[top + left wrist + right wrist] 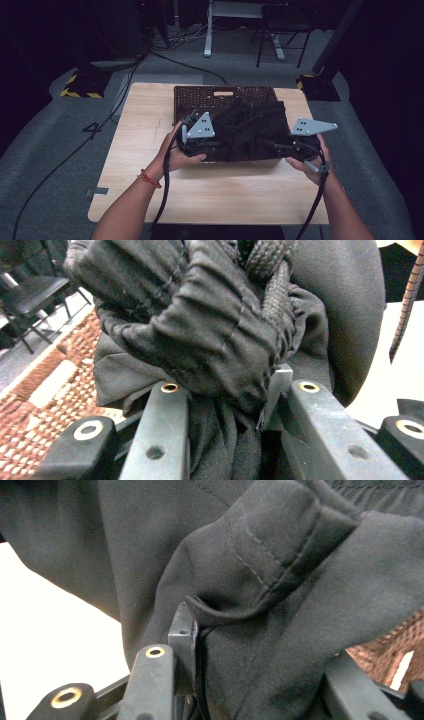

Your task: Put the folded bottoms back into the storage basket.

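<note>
A black garment lies heaped in a brown wicker basket at the back middle of the wooden table. My left gripper is shut on the garment's near left part. In the left gripper view, gathered cloth with a braided drawstring is bunched between the jaws. My right gripper is shut on the garment's near right edge. In the right gripper view a stitched hem is pinched between the jaws. Both grips sit a little above the basket's front wall.
Bare tabletop spreads left of the basket and in front of it. Basket weave shows under the cloth. Beyond the table stand a chair, a desk leg and a yellow-black striped base. Cables run across the grey floor.
</note>
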`<state>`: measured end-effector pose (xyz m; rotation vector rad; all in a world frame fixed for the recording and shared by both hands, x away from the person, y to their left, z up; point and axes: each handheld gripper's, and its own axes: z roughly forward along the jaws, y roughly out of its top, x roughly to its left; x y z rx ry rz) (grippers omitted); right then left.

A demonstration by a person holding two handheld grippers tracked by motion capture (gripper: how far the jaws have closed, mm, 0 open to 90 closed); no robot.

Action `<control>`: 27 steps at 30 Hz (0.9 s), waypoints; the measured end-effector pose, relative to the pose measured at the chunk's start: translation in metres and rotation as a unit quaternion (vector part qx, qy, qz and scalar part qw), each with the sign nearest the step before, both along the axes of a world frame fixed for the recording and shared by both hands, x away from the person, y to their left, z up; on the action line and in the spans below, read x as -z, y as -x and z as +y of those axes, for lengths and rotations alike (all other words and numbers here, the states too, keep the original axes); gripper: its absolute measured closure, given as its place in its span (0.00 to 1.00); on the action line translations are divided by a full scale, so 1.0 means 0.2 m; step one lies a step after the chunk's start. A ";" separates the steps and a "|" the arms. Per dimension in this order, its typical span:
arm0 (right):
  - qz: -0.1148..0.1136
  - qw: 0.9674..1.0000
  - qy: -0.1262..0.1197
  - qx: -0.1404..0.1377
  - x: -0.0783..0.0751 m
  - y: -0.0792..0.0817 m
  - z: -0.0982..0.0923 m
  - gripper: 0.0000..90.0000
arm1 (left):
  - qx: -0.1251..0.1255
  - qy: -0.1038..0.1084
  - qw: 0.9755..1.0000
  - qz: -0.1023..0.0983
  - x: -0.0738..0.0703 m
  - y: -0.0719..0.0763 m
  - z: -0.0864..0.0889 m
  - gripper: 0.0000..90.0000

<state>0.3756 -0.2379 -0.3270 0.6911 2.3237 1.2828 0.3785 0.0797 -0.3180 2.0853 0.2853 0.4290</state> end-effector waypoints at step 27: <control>0.003 1.000 0.011 0.022 -0.05 -0.34 0.12 0.69 | -0.052 -0.007 0.999 0.001 -0.03 -0.26 0.04 0.80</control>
